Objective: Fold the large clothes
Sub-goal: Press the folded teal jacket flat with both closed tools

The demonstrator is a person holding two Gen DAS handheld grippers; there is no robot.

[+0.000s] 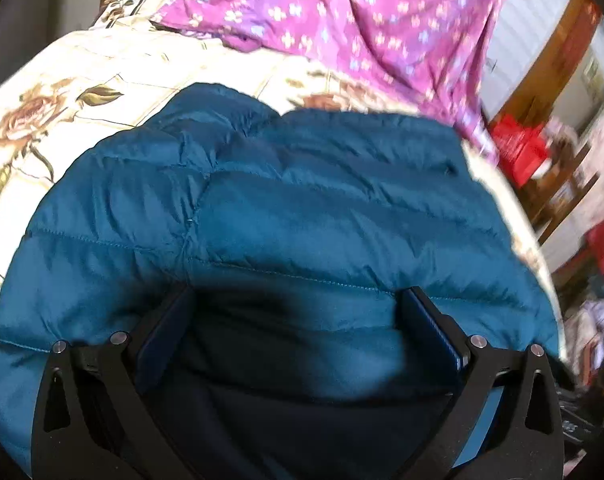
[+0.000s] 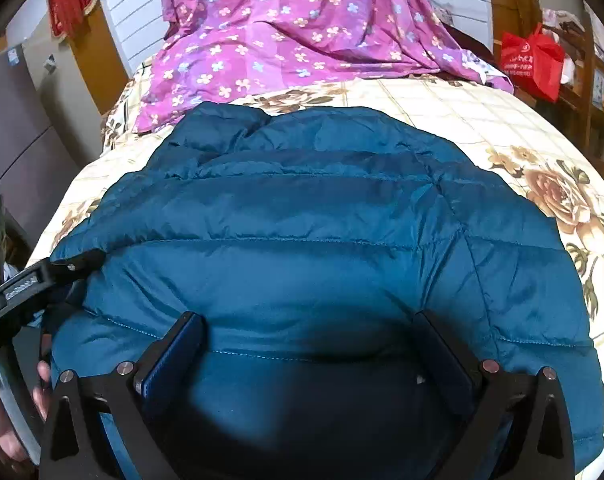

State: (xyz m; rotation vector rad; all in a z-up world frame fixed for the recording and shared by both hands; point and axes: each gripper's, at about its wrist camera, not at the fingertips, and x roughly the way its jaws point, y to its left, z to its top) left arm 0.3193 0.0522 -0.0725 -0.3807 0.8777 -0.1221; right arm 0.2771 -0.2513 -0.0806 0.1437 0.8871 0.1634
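Nearest you, your right gripper stood with its jaws spread as wide as they go, nothing pinched between them, poised over the near part of the teal puffer jacket. Your left gripper was likewise spread, its blue pads apart with only jacket fabric showing in the gap, no cloth clamped.

Only the right wrist view caught the left gripper from outside, at the jacket's near left edge, with your left hand around its handle; white lettering ran along its black body but was too small to read. That view also showed a grey cabinet off the bed's left side. The left wrist view was blurred and showed clutter past the bed's right edge.

The jacket lay flattened on the floral bedspread, quilted in horizontal stitched bands, glossy and rumpled, reaching from the bed's near edge toward its middle, with a bunched fold at its far end.

Beyond it, a purple flowered sheet was heaped at the bed's far edge, just touching the jacket's far left corner in the right wrist view. Past the far right corner sat a red bag with white print that could not be read.
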